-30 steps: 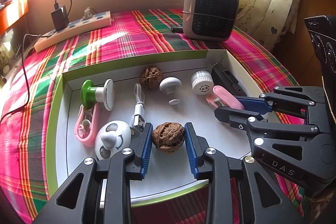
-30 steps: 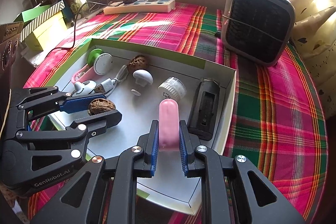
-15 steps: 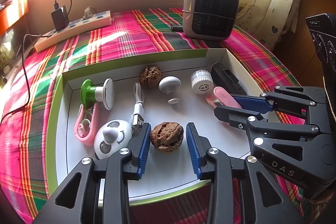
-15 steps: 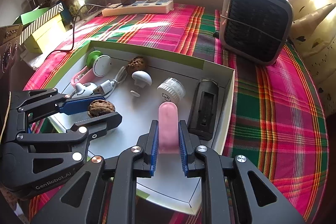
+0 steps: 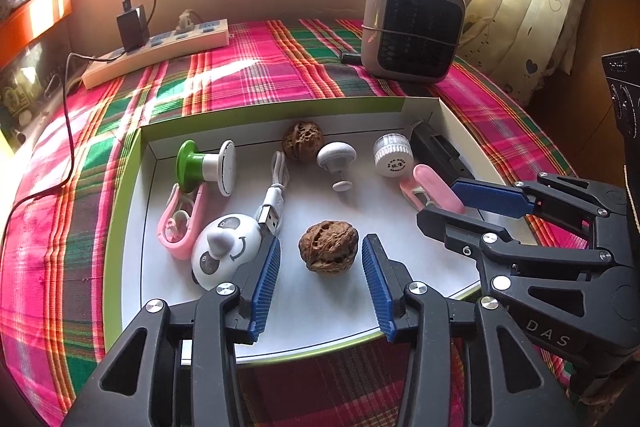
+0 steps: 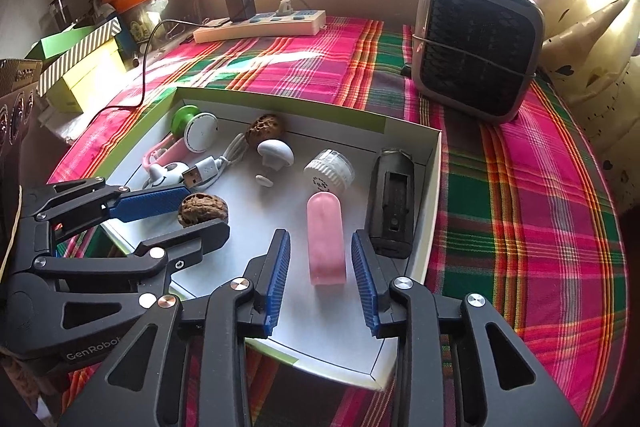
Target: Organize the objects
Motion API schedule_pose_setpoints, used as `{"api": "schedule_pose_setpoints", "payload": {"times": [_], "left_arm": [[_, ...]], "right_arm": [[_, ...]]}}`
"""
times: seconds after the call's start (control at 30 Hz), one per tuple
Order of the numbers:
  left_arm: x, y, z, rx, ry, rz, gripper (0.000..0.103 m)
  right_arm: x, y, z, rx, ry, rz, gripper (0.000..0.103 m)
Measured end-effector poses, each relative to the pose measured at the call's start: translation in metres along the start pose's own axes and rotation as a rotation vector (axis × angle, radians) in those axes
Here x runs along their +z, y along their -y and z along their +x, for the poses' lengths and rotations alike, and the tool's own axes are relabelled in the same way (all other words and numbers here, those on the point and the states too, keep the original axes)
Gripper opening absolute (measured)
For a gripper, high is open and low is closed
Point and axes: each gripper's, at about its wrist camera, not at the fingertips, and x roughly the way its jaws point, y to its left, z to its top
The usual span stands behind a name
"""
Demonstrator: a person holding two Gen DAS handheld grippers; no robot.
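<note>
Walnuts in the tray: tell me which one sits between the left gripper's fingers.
The near walnut, out on the open tray floor between the left gripper, whose open jaws don't touch it. The other walnut lies against the far wall beside the grey mushroom knob.

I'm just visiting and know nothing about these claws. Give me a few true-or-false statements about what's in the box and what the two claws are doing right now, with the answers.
1. The left gripper is squeezing the near walnut. False: its jaws stand open with a gap on each side of the nut.
2. The right gripper is open around the pink case, which lies on the floor of the box. True.
3. There are two walnuts in the box. True: the second walnut sits by the far wall.
4. The heater stands inside the box. False: it stands on the plaid cloth behind the box.
5. A white USB cable lies in the box. True.
</note>
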Motion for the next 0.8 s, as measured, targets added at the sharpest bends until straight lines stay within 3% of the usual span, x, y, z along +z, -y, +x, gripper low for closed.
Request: {"api": "schedule_pose_setpoints", "payload": {"times": [0.37, 0.53, 0.8], "left_arm": [[-0.008, 0.005, -0.024, 0.027, 0.038, -0.011, 0.042], [-0.015, 0.004, -0.040, 0.082, 0.065, -0.026, 0.042], [-0.033, 0.003, -0.060, 0.142, 0.087, -0.022, 0.042]], "right_arm": [[-0.009, -0.007, -0.023, -0.030, 0.052, 0.015, 0.038], [-0.016, -0.012, -0.037, -0.041, 0.081, 0.020, 0.045], [-0.030, -0.022, -0.055, -0.063, 0.112, 0.021, 0.046]]}}
